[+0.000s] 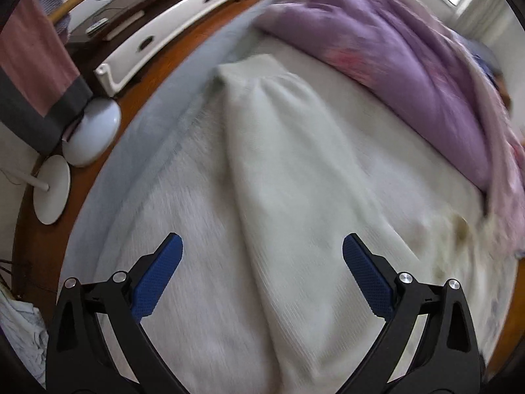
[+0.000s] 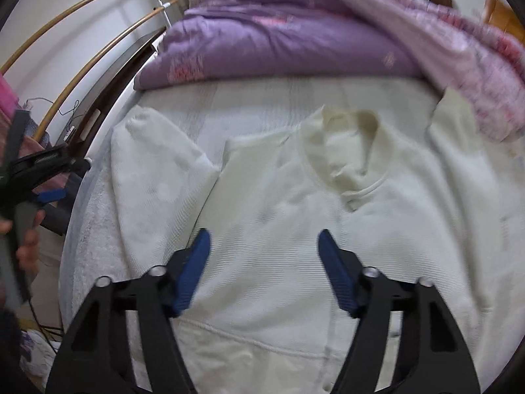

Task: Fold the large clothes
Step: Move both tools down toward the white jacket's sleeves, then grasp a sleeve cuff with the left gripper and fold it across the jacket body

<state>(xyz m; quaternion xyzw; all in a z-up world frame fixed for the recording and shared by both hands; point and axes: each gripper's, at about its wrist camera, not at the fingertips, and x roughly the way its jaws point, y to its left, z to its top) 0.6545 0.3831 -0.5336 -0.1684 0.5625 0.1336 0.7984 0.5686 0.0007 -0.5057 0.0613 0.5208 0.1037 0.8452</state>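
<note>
Sweater (image 2: 279,229) lies flat on the bed (image 1: 137,170), collar ahead of our right gripper (image 2: 264,239), sleeve (image 1: 279,164) stretching ahead of our left gripper (image 1: 262,246); both spread, empty. We should pinch the sleeve near its cuff and fold inward

A sweatshirt (image 2: 282,203) lies spread flat on the bed (image 2: 98,229), its collar (image 2: 347,144) toward the far side and one sleeve (image 2: 154,170) stretched out to the left, near the bed's left edge. Behind the sweatshirt a quilt (image 2: 279,42) is heaped across the bed. In the left wrist view, a lamp base (image 1: 52,190) stands on the floor left of the bed, with a low cabinet (image 1: 170,26) beyond it along the wall.
</note>
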